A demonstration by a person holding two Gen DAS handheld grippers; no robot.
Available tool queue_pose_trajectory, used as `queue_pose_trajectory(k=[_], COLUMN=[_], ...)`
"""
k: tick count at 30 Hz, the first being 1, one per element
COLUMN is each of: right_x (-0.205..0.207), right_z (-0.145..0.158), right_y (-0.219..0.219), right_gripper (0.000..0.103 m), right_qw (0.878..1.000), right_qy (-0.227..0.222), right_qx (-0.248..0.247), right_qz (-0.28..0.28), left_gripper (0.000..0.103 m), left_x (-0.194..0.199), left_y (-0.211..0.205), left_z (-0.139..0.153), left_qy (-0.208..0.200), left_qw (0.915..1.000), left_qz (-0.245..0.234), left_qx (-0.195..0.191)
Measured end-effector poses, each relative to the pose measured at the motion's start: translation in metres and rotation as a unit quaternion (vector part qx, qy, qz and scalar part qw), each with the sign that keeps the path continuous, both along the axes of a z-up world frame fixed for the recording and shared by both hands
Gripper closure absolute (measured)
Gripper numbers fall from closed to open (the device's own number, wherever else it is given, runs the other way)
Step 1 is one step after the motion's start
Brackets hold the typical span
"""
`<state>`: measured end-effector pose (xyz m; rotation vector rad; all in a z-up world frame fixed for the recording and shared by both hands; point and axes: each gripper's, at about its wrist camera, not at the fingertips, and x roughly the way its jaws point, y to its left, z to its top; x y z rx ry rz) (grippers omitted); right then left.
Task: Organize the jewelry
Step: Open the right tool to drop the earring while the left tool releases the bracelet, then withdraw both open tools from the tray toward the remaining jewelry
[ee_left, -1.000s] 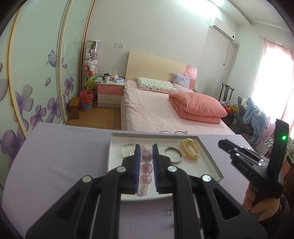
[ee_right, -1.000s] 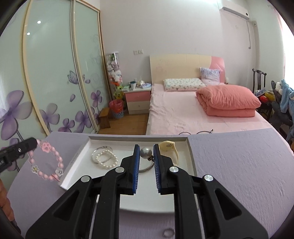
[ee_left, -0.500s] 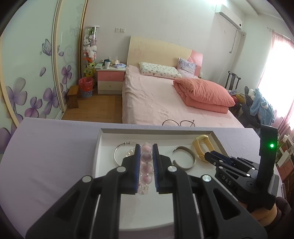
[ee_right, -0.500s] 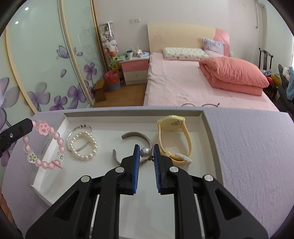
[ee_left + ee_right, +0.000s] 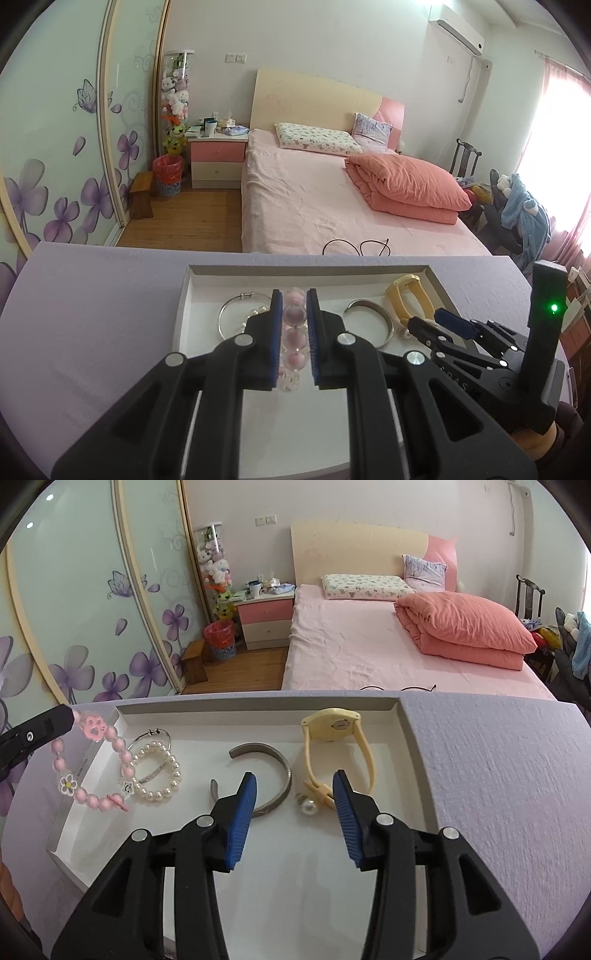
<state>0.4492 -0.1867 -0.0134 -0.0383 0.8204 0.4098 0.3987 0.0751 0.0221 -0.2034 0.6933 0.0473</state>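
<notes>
A white tray [image 5: 413, 738] lies on the lilac table. My left gripper [image 5: 294, 301] is shut on a pink bead bracelet [image 5: 294, 334] and holds it over the tray's left edge; the bracelet hangs from it in the right wrist view [image 5: 92, 768]. My right gripper [image 5: 293, 786] is open above the tray, and a pearl earring [image 5: 308, 806] lies on the tray floor between its fingers. In the tray lie a pearl bracelet [image 5: 157, 771] over a silver bangle, a grey cuff [image 5: 273, 771] and a yellow watch [image 5: 332, 731].
The lilac table [image 5: 498, 794] stretches to the right of the tray and to its left [image 5: 92, 314]. A pink bed [image 5: 332, 206] and a nightstand [image 5: 218, 155] stand beyond the table's far edge.
My right gripper has opened and let go of the pearl earring, which now lies on the tray by the watch strap. My left gripper has moved a little further over the tray with the bracelet.
</notes>
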Motion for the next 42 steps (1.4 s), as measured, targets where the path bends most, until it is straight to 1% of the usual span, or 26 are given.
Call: queue_pose_trajectory(k=[3,8,10,12,13,16,18,21,28,32,35,39,42], right_x=[-0.001,-0.008,-0.012,-0.015,-0.016,-0.020,-0.023,-0.032,-0.064,-0.087,-0.107,-0.127,-0.138], right_z=[0.002,0.004,0.006,0.007,0.009,0.013,0.015,0.020,0.033,0.040,0.043,0.040,0.033], right_y=[-0.003,-0.008,-0.011,-0.013,-0.015,-0.020,-0.025,-0.035,-0.056,-0.069,-0.077,-0.088,-0.092], right_gripper=[0.058,0.058,0.058,0.058,0.058,0.058,0.058,0.058,0.058,0.058,0.057,0.056,0.056], right_qw=[1.000,1.000,1.000,1.000,0.999,0.999,0.999,0.999,0.998,0.997,0.996,0.996,0.996], right_qy=[-0.001,-0.016,-0.022,-0.028,-0.031,-0.038,-0.041,-0.046,-0.061,-0.071,-0.082,-0.085,-0.075], right_qx=[0.000,-0.009,-0.011,-0.012,-0.012,-0.010,-0.006,0.000,0.015,0.024,0.026,0.026,0.030], right_qz=[-0.003,-0.004,-0.003,-0.003,-0.003,-0.004,-0.006,-0.010,-0.018,-0.022,-0.025,-0.030,-0.030], left_gripper=[0.090,0.090,0.086,0.060,0.056,0.051,0.043,0.036,0.032,0.030,0.026,0.024,0.021], left_x=[0.004,0.013,0.014,0.011,0.008,-0.002,-0.008,-0.024,-0.067,-0.098,-0.124,-0.155,-0.179], left_y=[0.002,0.005,0.008,0.012,0.015,0.021,0.024,0.031,0.036,0.036,0.033,0.027,0.021], left_z=[-0.001,-0.007,-0.009,-0.008,-0.007,-0.002,0.000,0.005,0.013,0.016,0.015,0.010,0.003], left_qy=[0.001,0.004,0.003,-0.001,-0.003,-0.012,-0.015,-0.023,-0.031,-0.039,-0.042,-0.043,-0.044], left_qw=[0.9999,0.9997,0.9995,0.9996,0.9995,0.9995,0.9993,0.9987,0.9981,0.9977,0.9975,0.9979,0.9979], left_qz=[0.001,-0.001,0.003,0.013,0.019,0.027,0.035,0.045,0.050,0.051,0.049,0.040,0.034], left_qx=[-0.010,-0.024,-0.032,-0.027,-0.023,-0.014,-0.008,0.001,0.016,0.021,0.027,0.027,0.032])
